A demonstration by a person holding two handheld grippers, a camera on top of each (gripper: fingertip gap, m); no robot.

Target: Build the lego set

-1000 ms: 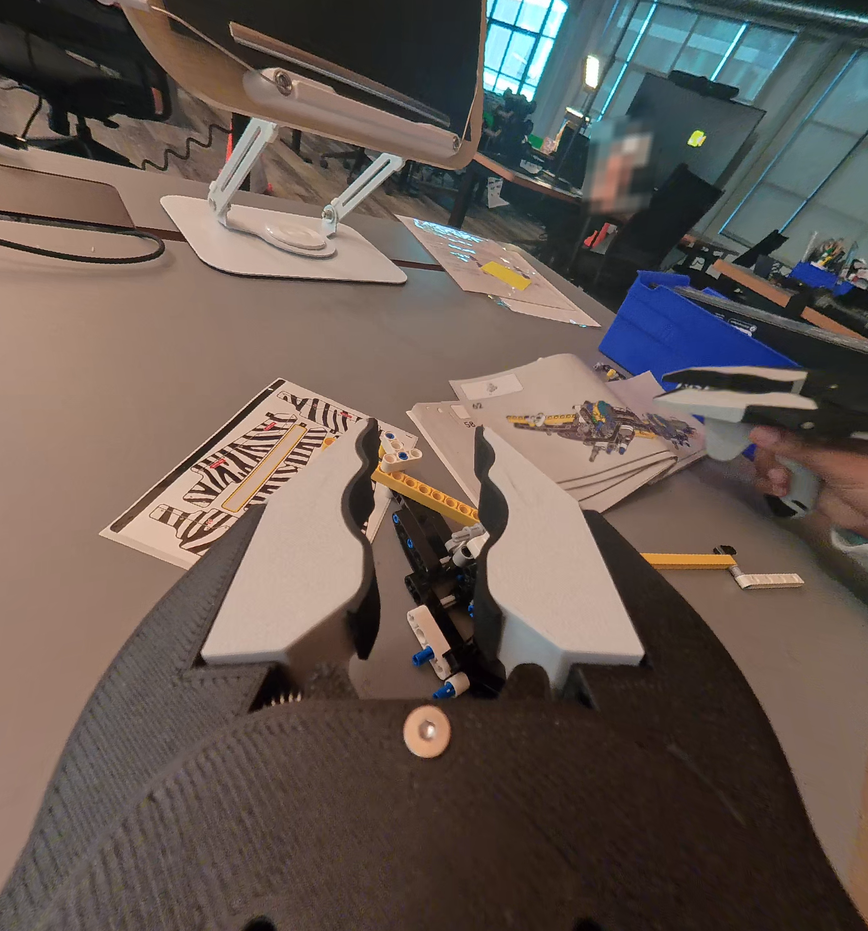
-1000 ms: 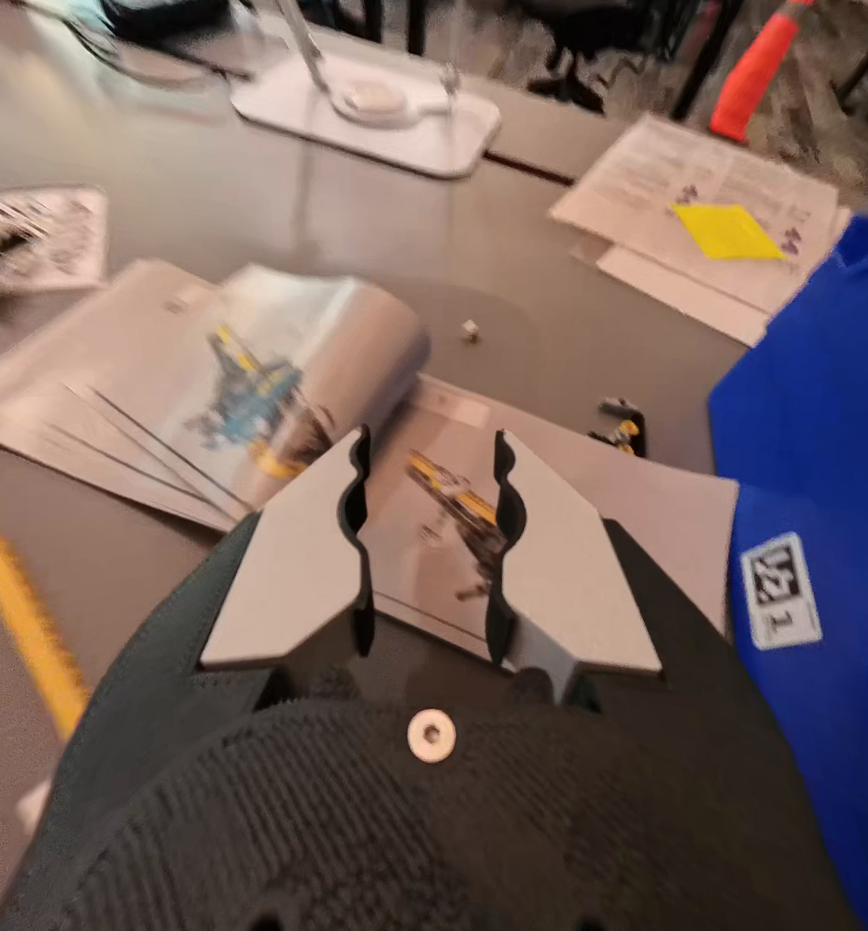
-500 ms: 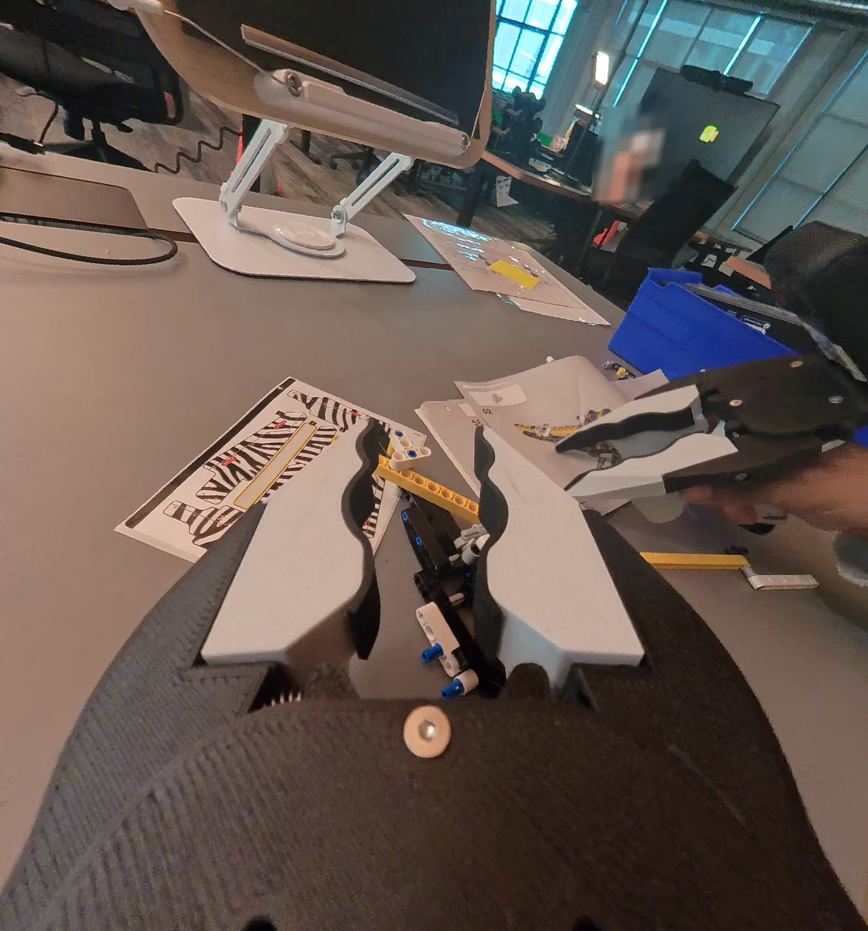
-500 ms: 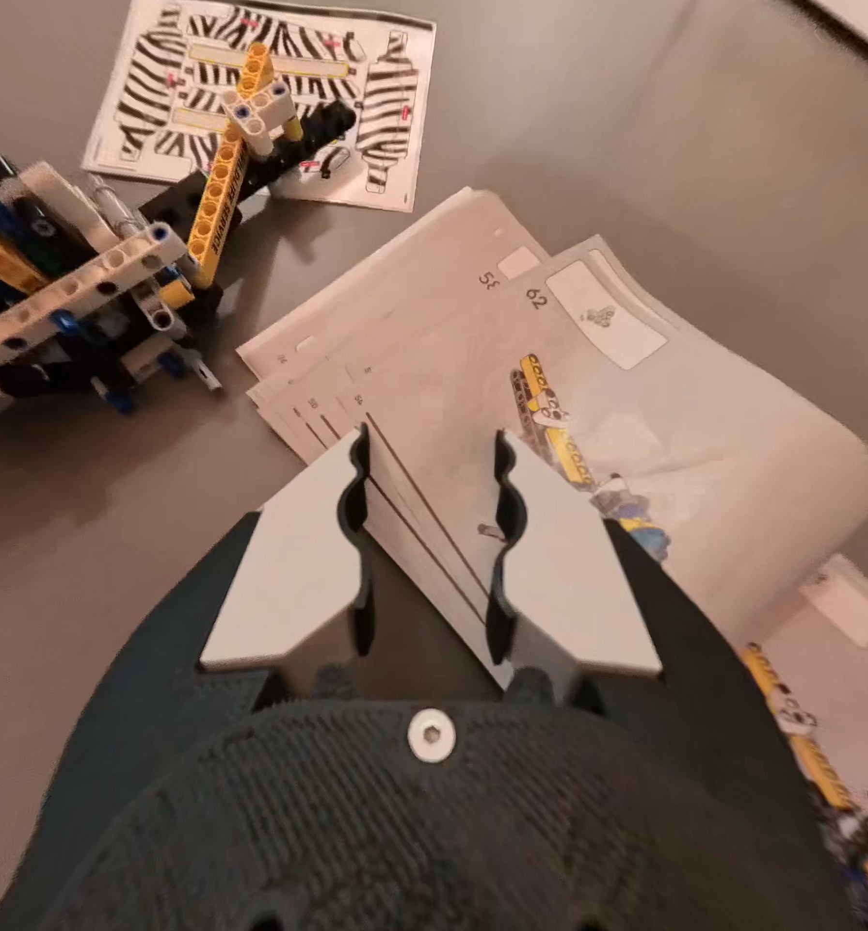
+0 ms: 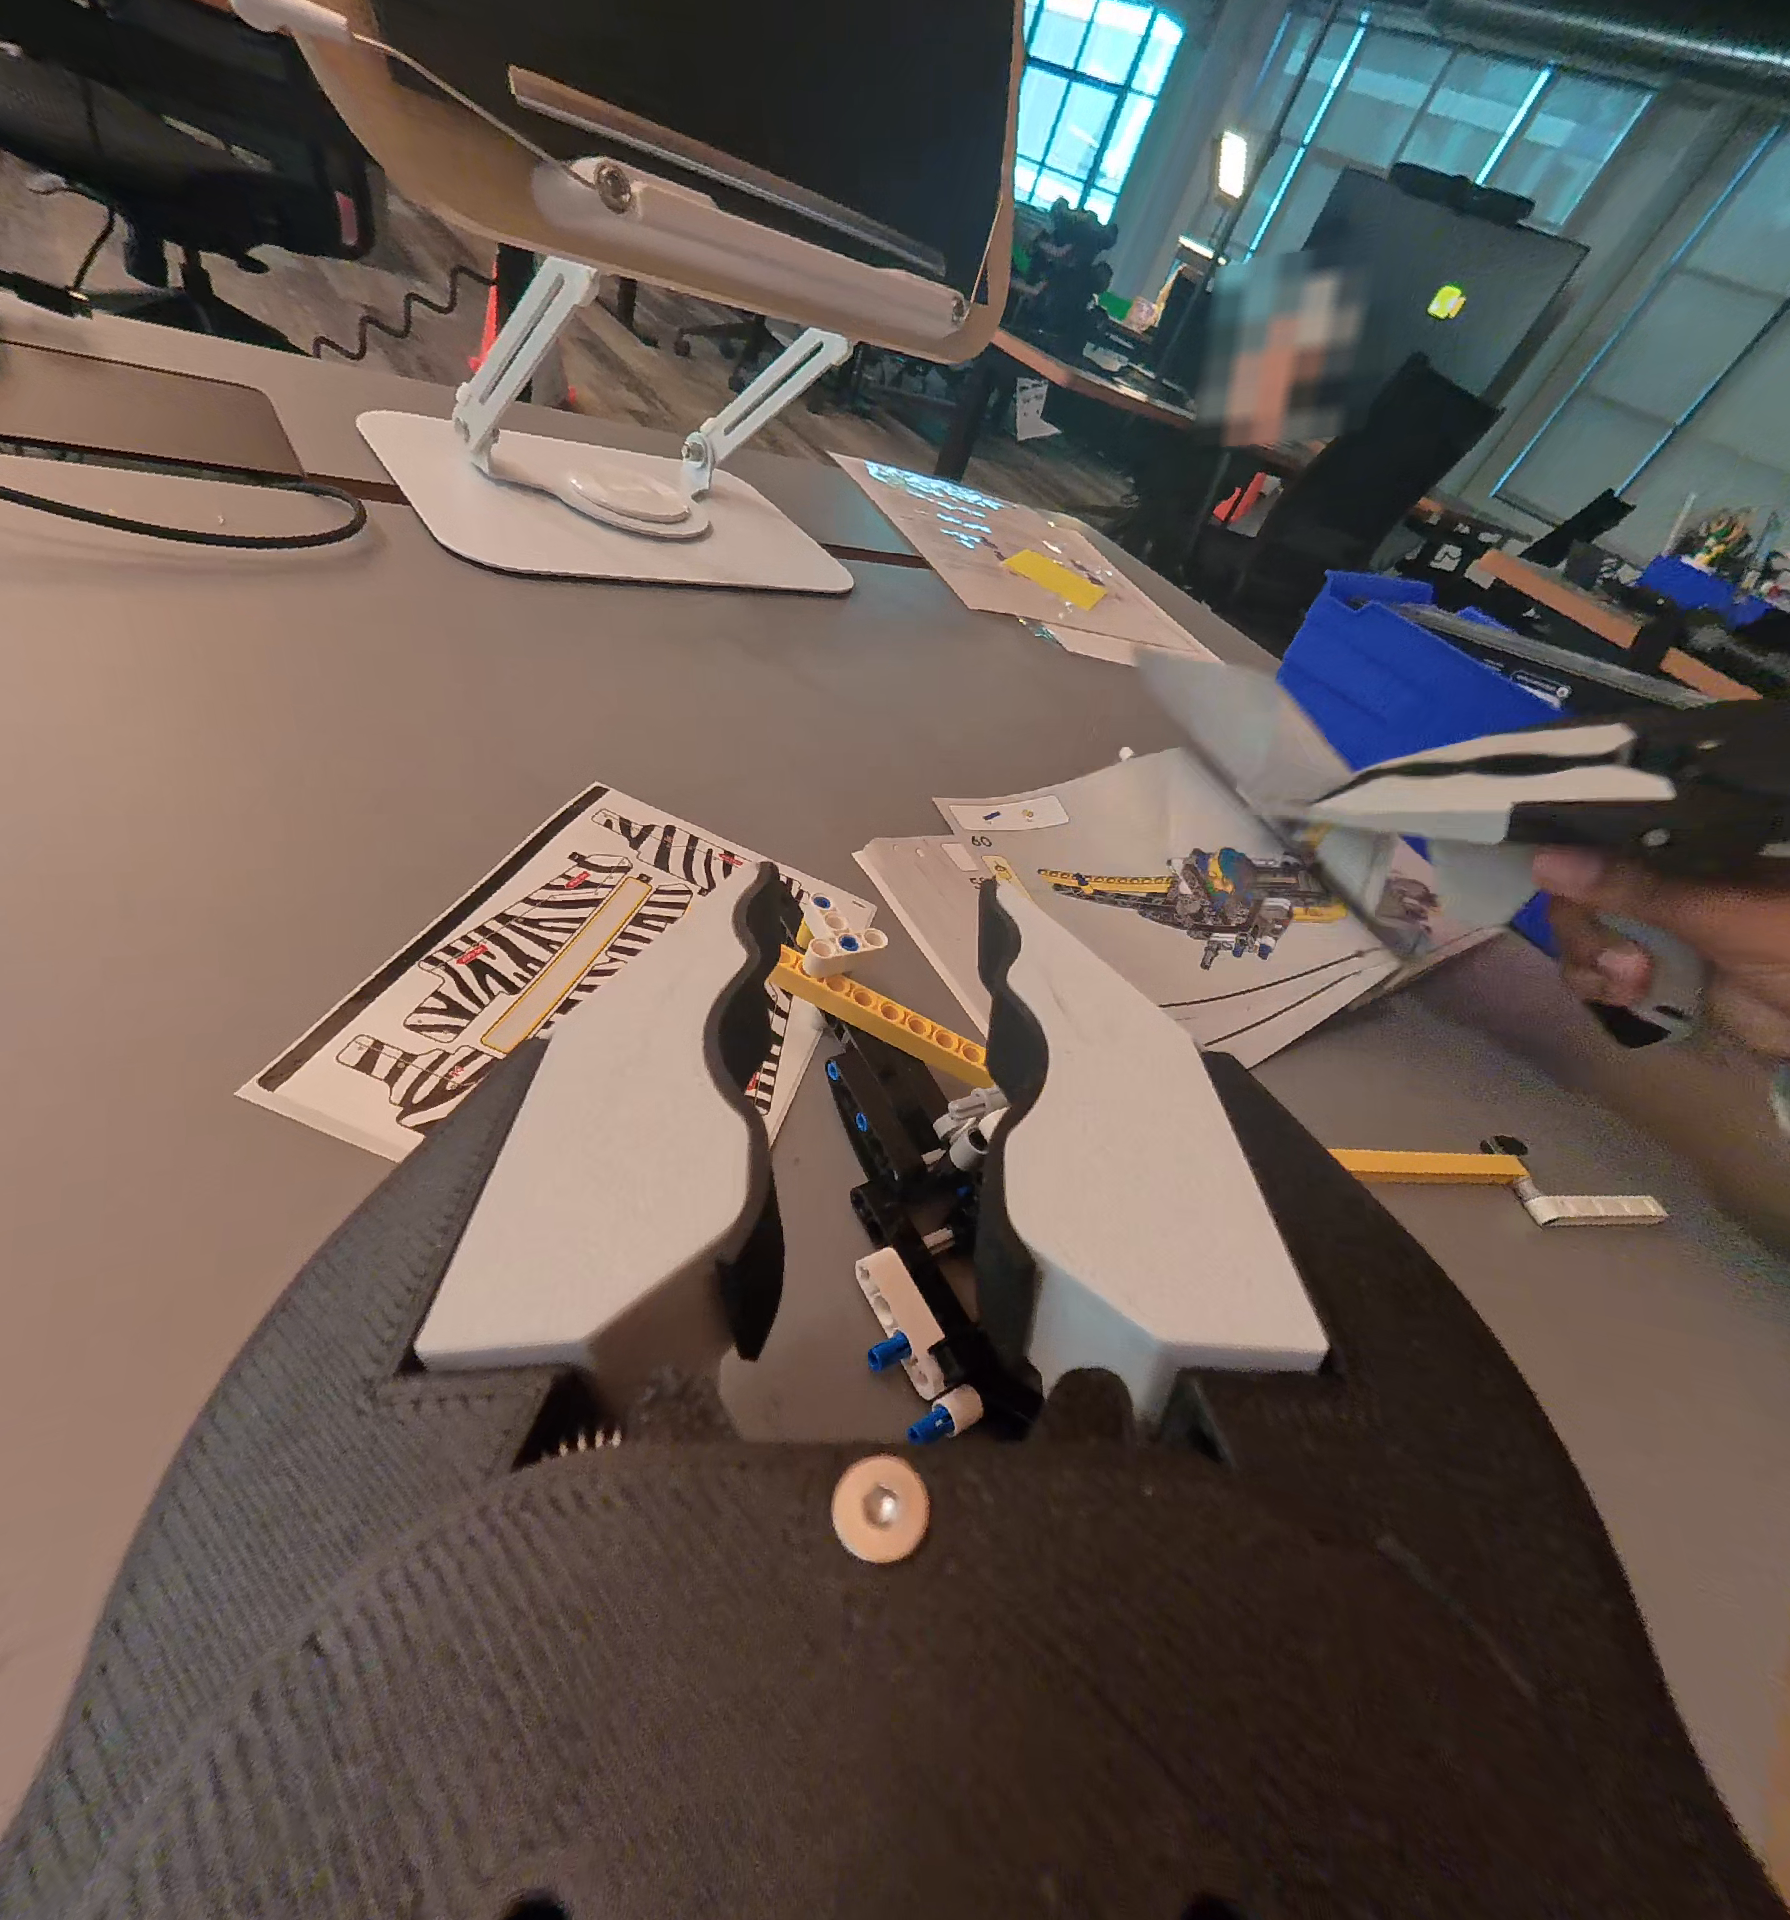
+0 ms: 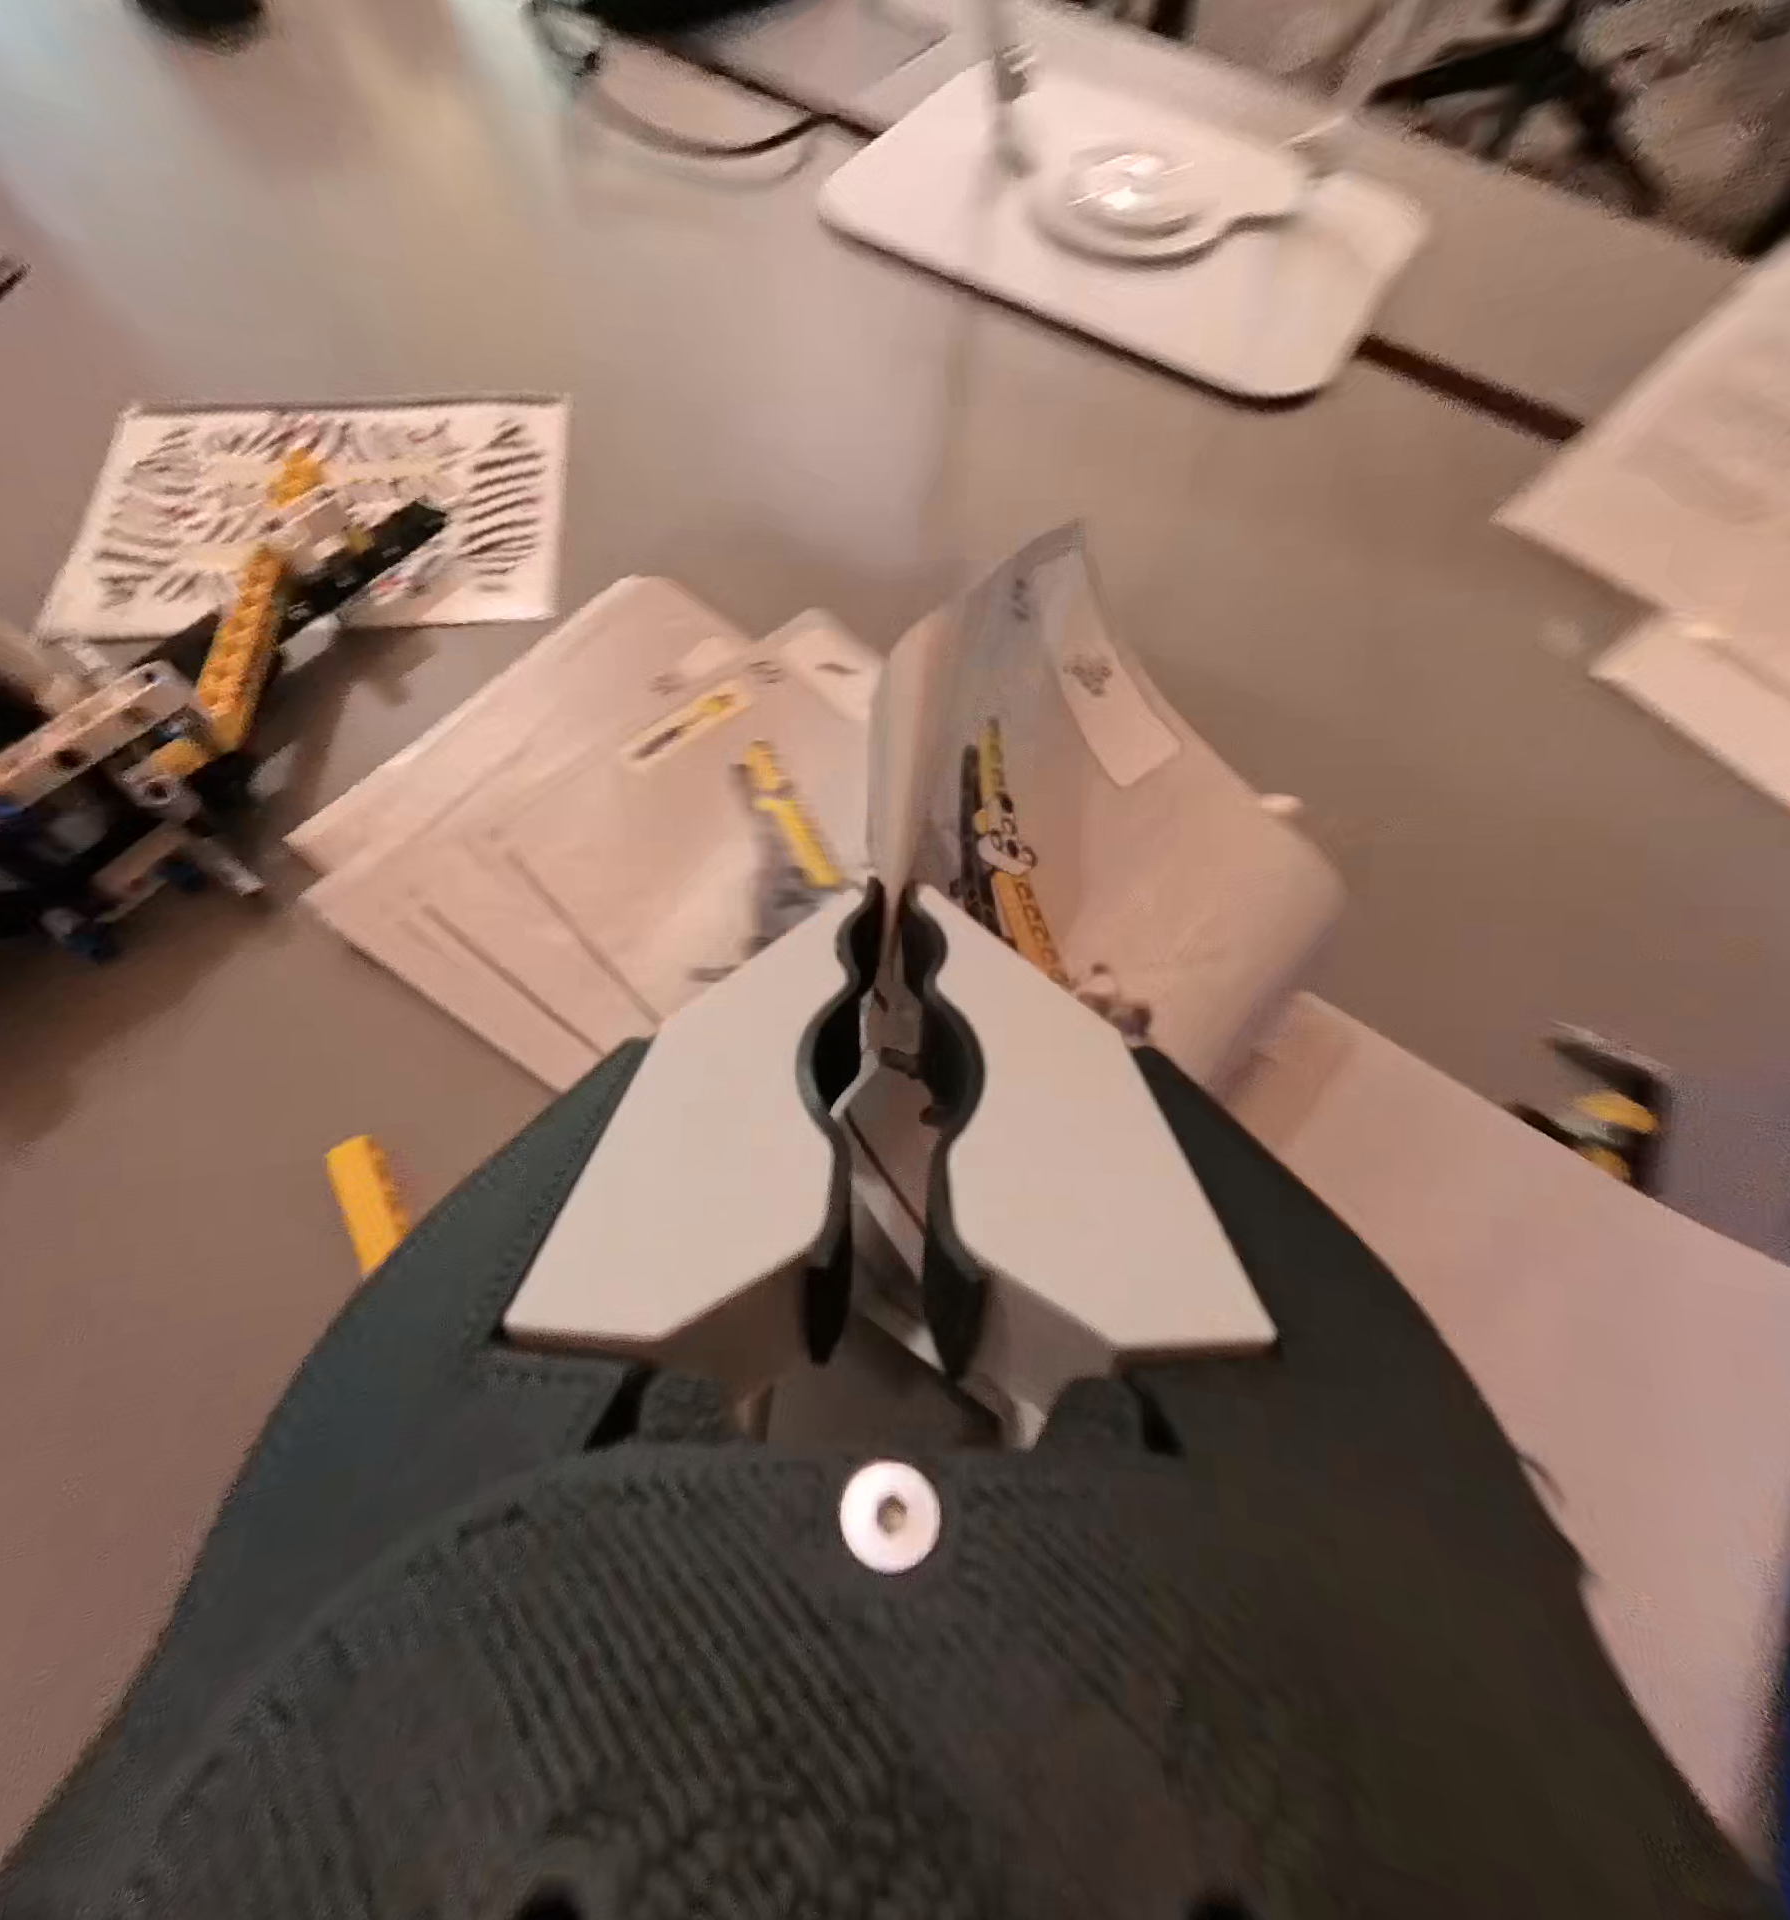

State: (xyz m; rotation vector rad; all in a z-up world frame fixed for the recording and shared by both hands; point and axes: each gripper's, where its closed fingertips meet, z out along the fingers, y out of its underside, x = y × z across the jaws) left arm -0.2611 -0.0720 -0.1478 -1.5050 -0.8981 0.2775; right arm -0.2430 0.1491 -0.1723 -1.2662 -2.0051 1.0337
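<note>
The black and yellow lego model (image 5: 901, 1153) lies on the grey table between the fingers of my left gripper (image 5: 875, 894). The jaws stand apart; the model sits against the right finger and the left pad touches nothing I can see. The model also shows at the left of the right wrist view (image 6: 91, 748). My right gripper (image 6: 896, 904) is shut on one page (image 6: 1005, 707) of the open instruction booklet (image 6: 579, 790) and holds it lifted and curled. From the left wrist view, that gripper (image 5: 1286, 805) is at the right above the booklet (image 5: 1130, 935).
A zebra-striped sticker sheet (image 5: 517, 956) lies left of the booklet. A loose yellow beam (image 5: 1431, 1166) with a white piece (image 5: 1597, 1208) lies at the right. A blue bin (image 5: 1390, 675), papers (image 5: 1026, 561), a white stand base (image 5: 600, 520) and a cable (image 5: 195, 530) are behind. Some 25 centimeters of space lies between my two pairs of fingers.
My right gripper swung over the booklet, closed on a page and lifted it. My left gripper stayed over the model with its jaws unchanged.
</note>
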